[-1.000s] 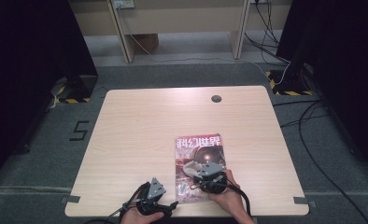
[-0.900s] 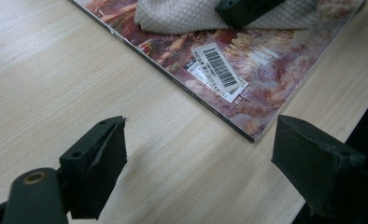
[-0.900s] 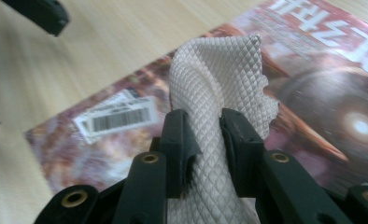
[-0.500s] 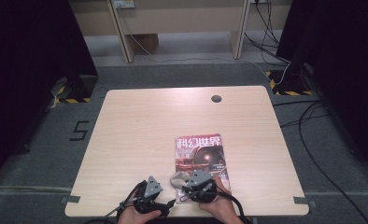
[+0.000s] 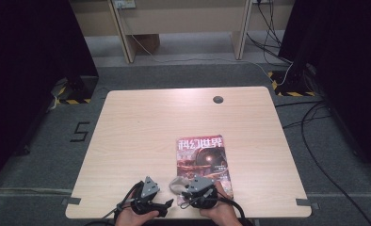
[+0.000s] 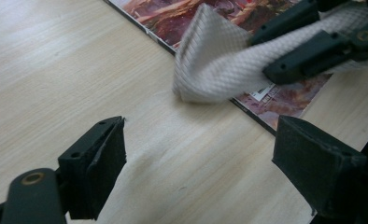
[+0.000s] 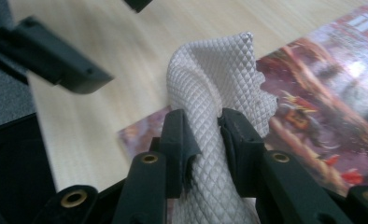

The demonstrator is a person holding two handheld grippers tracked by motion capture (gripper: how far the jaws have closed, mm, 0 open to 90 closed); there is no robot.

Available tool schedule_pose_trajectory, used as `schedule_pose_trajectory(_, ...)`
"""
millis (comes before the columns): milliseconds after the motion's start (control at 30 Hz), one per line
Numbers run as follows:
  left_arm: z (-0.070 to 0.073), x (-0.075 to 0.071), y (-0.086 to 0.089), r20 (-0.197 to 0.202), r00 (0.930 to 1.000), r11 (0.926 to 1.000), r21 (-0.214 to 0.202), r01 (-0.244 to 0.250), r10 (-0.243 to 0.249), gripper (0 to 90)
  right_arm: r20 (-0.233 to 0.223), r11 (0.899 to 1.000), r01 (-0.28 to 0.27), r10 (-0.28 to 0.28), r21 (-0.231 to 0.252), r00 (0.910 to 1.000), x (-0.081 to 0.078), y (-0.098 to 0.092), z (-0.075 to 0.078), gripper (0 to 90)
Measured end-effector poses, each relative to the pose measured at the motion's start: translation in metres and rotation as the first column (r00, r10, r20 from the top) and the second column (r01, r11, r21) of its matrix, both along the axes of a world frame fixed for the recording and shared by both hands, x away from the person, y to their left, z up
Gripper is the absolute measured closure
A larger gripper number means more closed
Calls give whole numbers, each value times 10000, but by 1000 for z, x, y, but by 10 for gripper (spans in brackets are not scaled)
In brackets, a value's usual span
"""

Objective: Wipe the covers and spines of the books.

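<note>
While a person's two hands work at the near edge of a pale wooden table (image 5: 141,127), the right gripper (image 7: 205,126) stands clamped on a folded white cloth (image 7: 215,79), its two black jaws pinching the waffle-weave fabric between them. Seen from the high view, the cloth (image 5: 176,184) hangs over the near left corner of a magazine (image 5: 201,155) with a red cover, which lies flat on the table's near right part. From the left gripper view, the cloth's (image 6: 210,65) free end drapes across the magazine's (image 6: 275,100) edge and touches the bare wood just beside it. Close to the left of the cloth, the left gripper (image 6: 198,154) has its jaws spread wide with nothing between them, low over the tabletop. Far across the table, a small dark round hole (image 5: 218,99) sits near the back edge.
</note>
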State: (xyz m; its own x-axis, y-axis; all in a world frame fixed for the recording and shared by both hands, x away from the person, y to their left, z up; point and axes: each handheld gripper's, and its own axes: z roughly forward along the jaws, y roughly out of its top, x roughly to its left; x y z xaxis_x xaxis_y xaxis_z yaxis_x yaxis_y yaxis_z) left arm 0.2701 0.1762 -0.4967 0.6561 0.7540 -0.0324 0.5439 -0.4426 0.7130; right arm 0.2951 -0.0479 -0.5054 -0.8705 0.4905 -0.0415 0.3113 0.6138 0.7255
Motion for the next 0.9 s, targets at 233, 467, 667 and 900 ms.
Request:
schedule_pose_trajectory(233, 1, -6, 5, 90, 10000, 10000, 34, -3, 2, 168, -96, 9992, -401, 401, -10, 9991, -12, 5, 0, 712)
schedule_pose_trajectory(467, 1, -7, 7, 83, 9999, 9999, -38, -139, 139, 168, -42, 9991, -427, 427, -6, 9991, -11, 7, 0, 720)
schedule_pose_trajectory(667, 2, -8, 10, 78, 9999, 9999, -53, -124, 125, 168, -84, 9982, -595, 595, 48, 9982, -15, 8, 0, 712)
schedule_pose_trajectory(900, 3, -9, 13, 171, 9995, 9996, -119, -259, 261, 168, -195, 9971, -760, 761, 62, 9969, -19, 12, 1, 718)
